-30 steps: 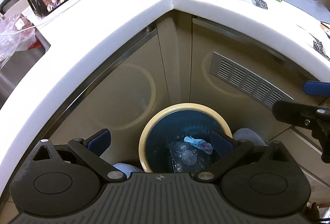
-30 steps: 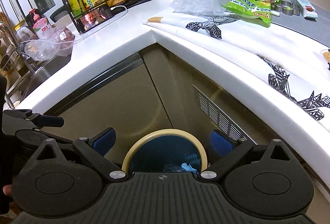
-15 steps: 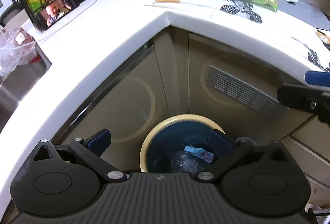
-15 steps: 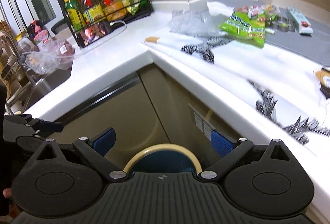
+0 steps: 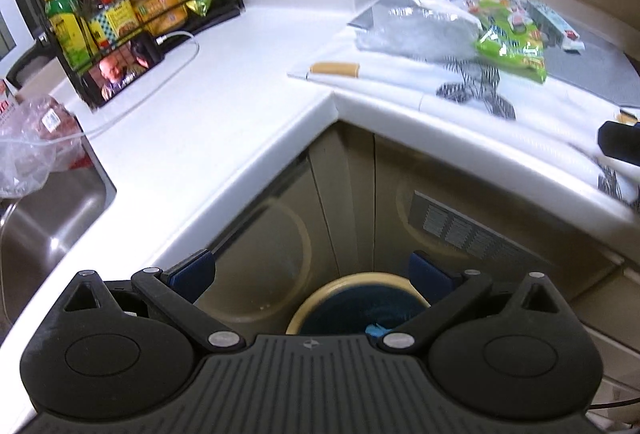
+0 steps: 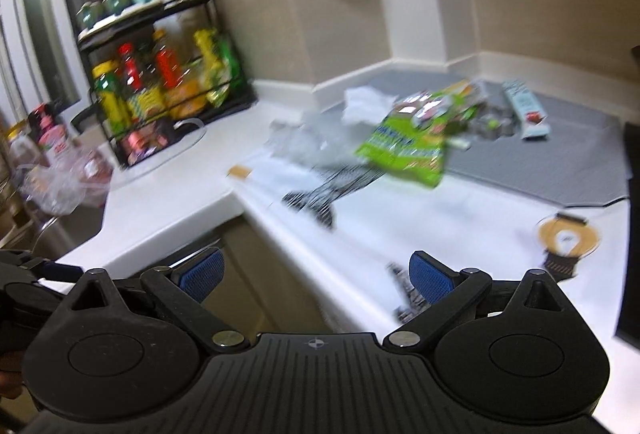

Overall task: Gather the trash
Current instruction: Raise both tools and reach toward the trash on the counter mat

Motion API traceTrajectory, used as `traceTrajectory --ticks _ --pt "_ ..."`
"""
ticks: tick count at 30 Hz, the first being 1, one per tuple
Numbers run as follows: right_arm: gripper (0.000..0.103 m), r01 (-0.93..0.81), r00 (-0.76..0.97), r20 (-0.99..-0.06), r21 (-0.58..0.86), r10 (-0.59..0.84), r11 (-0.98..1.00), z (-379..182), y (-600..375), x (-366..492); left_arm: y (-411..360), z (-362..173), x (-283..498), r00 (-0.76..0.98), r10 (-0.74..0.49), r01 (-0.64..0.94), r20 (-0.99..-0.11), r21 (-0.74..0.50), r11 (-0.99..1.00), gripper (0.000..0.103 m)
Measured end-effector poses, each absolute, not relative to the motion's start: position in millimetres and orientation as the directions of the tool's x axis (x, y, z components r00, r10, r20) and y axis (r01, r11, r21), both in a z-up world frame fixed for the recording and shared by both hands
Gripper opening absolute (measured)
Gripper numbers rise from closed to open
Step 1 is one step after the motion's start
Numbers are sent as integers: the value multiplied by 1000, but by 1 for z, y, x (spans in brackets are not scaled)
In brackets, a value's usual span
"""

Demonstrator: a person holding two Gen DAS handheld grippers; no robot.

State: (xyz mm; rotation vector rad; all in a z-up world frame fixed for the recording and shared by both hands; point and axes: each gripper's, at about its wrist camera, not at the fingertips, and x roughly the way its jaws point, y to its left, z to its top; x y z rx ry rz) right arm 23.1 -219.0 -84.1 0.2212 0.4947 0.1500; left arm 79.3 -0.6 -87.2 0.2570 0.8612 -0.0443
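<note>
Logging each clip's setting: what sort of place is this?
Most likely a home kitchen: a white L-shaped countertop, a stainless steel sink, and a black wire rack of condiment bottles.

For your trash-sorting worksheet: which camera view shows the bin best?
The left wrist view: the cream-rimmed bin with its dark blue liner sits low centre on the floor, partly hidden by the tongs. The right wrist view shows no bin, only countertop litter.

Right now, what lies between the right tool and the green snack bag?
In the right wrist view, only the white printed mat lies between the open right tool and the green snack bag.
</note>
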Motion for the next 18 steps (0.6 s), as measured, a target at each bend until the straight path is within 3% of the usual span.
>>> traceTrajectory --ticks 18 --pt "99 -104 870 -440 277 222 955 -88 -226 26 -10 -87 92 660 64 163 -749 226 961 103"
